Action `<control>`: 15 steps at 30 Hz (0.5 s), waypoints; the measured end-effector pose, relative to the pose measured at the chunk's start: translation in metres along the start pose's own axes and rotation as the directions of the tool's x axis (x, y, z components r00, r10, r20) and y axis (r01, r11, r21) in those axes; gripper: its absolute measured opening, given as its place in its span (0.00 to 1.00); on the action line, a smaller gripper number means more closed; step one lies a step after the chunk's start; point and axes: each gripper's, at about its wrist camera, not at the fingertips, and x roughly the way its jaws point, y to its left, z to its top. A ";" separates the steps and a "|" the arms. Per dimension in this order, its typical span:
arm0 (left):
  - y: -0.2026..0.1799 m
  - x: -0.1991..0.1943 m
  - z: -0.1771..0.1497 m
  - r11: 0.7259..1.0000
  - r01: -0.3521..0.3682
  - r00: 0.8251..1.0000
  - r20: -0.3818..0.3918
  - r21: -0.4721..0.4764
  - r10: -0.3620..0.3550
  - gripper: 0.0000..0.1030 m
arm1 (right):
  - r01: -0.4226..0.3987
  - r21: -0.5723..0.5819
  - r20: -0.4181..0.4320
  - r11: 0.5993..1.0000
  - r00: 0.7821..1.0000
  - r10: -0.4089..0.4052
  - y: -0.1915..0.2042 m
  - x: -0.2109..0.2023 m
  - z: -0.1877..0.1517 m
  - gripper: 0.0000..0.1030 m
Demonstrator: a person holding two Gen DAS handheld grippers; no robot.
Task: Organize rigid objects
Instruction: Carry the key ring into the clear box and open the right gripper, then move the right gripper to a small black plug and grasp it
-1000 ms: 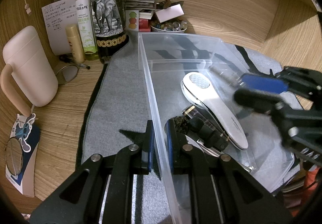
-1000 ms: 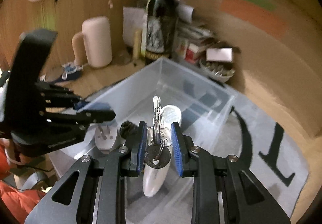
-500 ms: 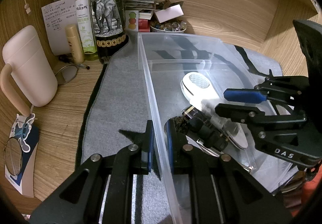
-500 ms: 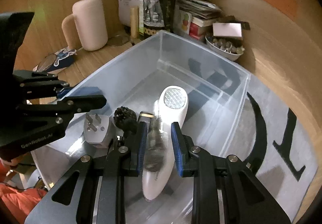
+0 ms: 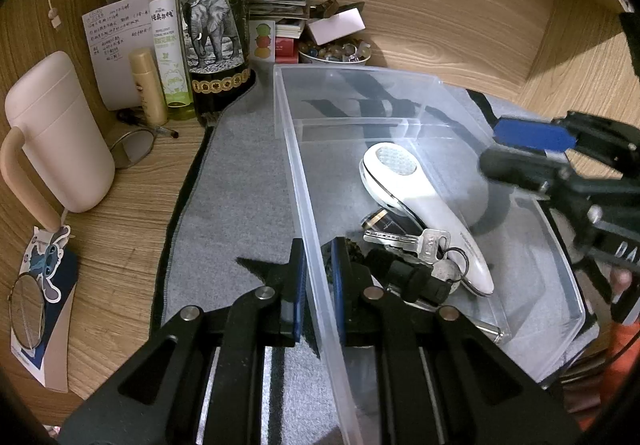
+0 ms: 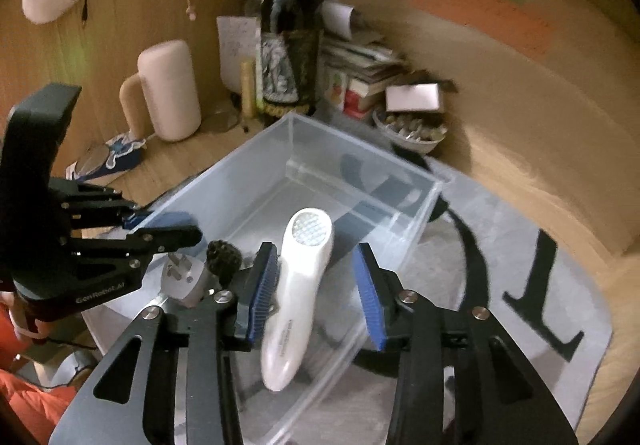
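The left tool stays clenched on the clear bin's near wall, steadying it. Inside lie the keys, just dropped. The right tool has just been opening, empty; next, fetch another item.

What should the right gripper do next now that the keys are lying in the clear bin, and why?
Probably lift the right gripper up and away to fetch another object. Its jaws have just been opening and nothing is between the pads; the keys rest on the white handheld device inside the clear bin, whose wall the left gripper clamps.
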 end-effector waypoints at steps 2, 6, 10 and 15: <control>0.000 0.000 0.000 1.000 0.000 1.000 0.000 0.000 0.000 0.11 | 0.021 0.012 0.018 1.000 1.000 -0.021 -0.007 -0.006 0.002 0.37; 0.000 0.000 0.000 1.000 0.000 1.000 0.000 -0.001 0.000 0.11 | 0.058 0.055 0.050 0.997 0.997 -0.061 -0.026 -0.018 0.004 0.41; 0.000 0.000 0.000 1.000 0.000 1.000 0.000 0.001 0.000 0.11 | 0.094 0.118 0.060 0.989 0.993 -0.102 -0.050 -0.023 0.002 0.42; 0.000 0.000 0.000 1.000 0.002 1.000 0.000 0.000 -0.002 0.11 | 0.140 0.199 0.018 0.970 0.989 -0.147 -0.083 -0.012 -0.009 0.42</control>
